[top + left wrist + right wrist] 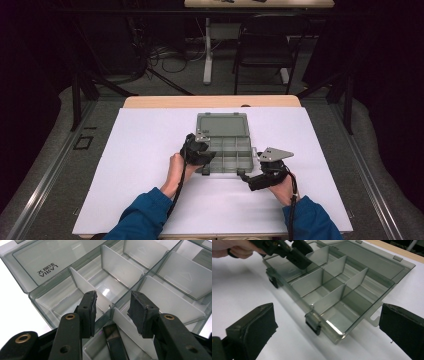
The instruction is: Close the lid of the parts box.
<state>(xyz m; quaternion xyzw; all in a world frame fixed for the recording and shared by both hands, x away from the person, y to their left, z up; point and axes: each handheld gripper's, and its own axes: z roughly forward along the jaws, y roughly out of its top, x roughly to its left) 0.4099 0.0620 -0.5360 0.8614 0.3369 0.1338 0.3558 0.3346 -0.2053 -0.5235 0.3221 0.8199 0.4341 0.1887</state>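
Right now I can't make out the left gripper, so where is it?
In the high view the left gripper hovers over the open box's near-left compartments, fingers apart above a divider.

One clear grey compartment box (223, 142) with one open lid (222, 124) and two dark latches (313, 323). Two grippers: left (206, 156), right (243, 176). One white table mat (145, 150). One black chair (265, 42).
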